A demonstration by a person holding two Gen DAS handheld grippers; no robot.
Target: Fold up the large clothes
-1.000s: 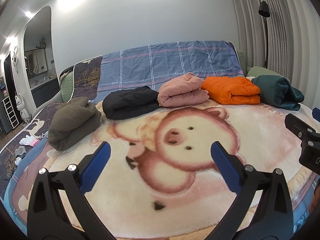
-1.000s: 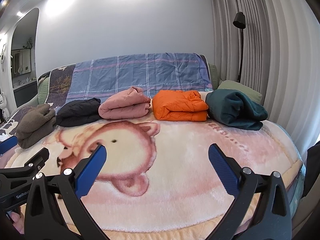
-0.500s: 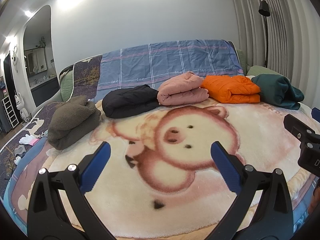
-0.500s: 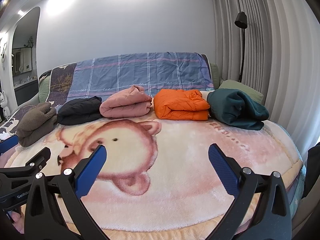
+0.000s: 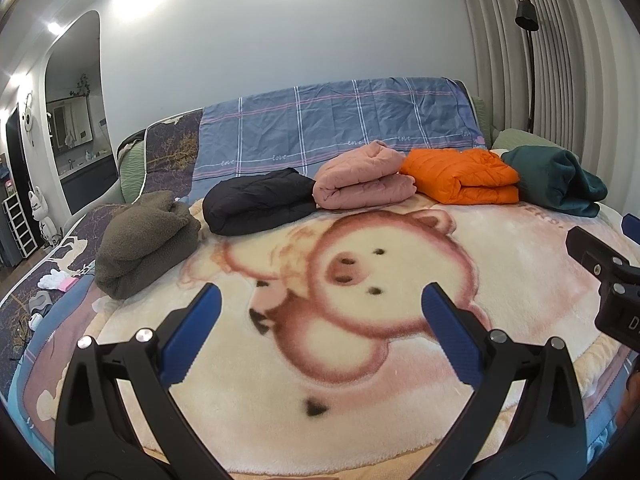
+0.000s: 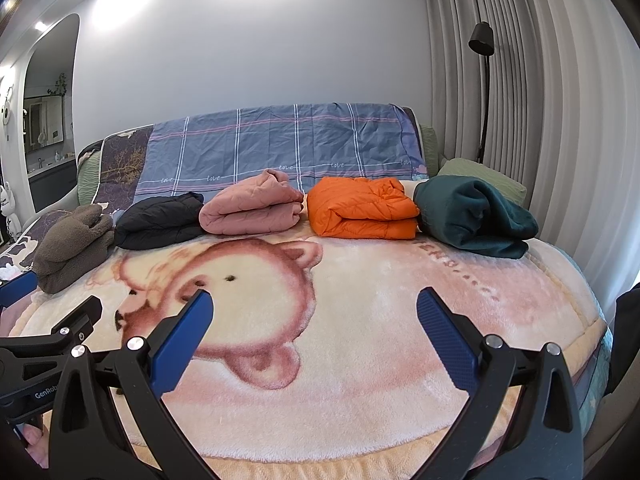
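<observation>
Several folded garments lie in a row at the far side of the bed: a brown fleece, a black jacket, a pink jacket, an orange jacket and a dark green fleece. My left gripper is open and empty above the near part of the pig blanket. My right gripper is open and empty beside it, over the blanket.
A blue plaid cover drapes the headboard. A green pillow lies behind the green fleece. A floor lamp and curtains stand at the right. Small items lie at the bed's left edge.
Both grippers have shifted slightly; the garment row sits a touch higher in view. Nothing was taken hold of or let go.
</observation>
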